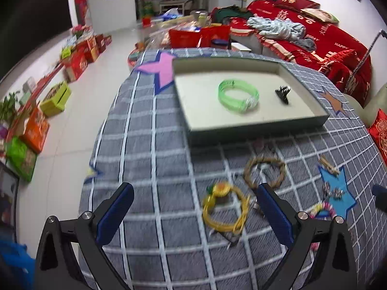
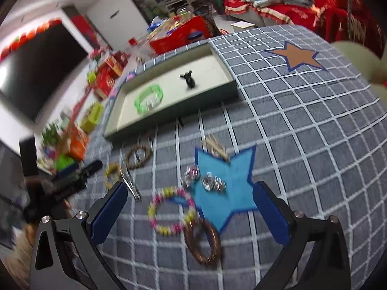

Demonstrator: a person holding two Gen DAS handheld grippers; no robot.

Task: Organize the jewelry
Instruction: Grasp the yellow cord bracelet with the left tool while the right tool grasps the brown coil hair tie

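Note:
A shallow grey tray on the checked tablecloth holds a green bracelet and a small black clip. In front of it lie a yellow bracelet, a brown woven bracelet, a pink-yellow beaded bracelet, a dark brown bracelet and silver pieces. My left gripper is open above the yellow bracelet. My right gripper is open above the beaded bracelet.
Star patches mark the cloth: pink, blue, brown. Metal tweezers lie beside the yellow bracelet. A red-covered sofa is behind the table; boxes line the floor at left.

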